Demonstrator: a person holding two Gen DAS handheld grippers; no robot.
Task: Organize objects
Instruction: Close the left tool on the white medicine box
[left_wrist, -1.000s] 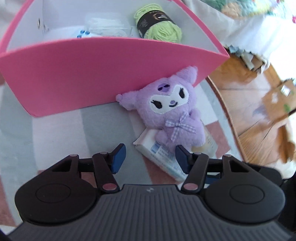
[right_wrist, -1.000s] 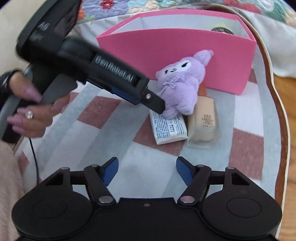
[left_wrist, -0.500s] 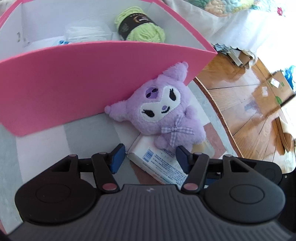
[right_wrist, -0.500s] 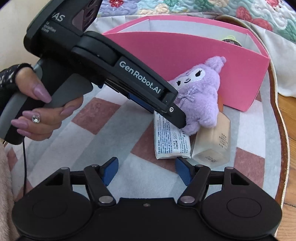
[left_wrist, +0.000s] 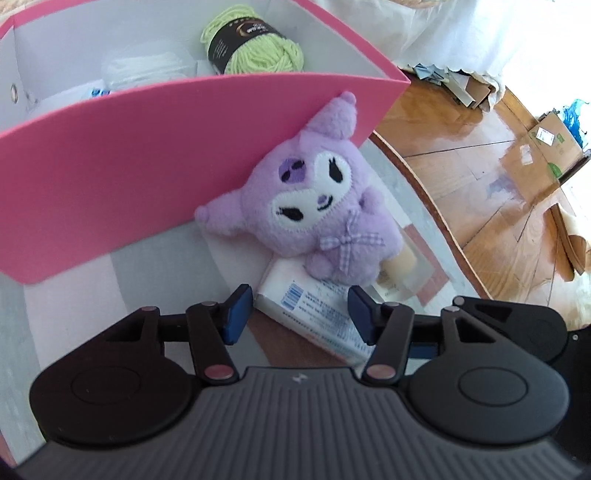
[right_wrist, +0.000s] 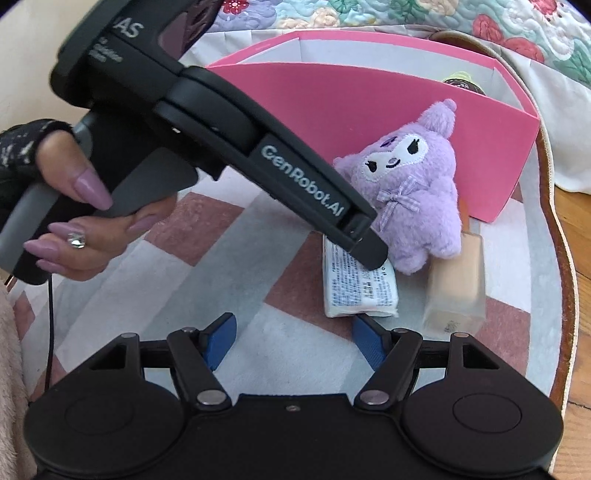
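Low in the left wrist view, the left hand-held gripper is held released over a white packet; the right hand-held gripper is likewise released and empty. Three things are counted outside on the table: one packet, one beige bottle, one purple plush toy propped against the pink box. Farther up, one yarn ball and one white bundle are already boxed, so the task is judged partly done.
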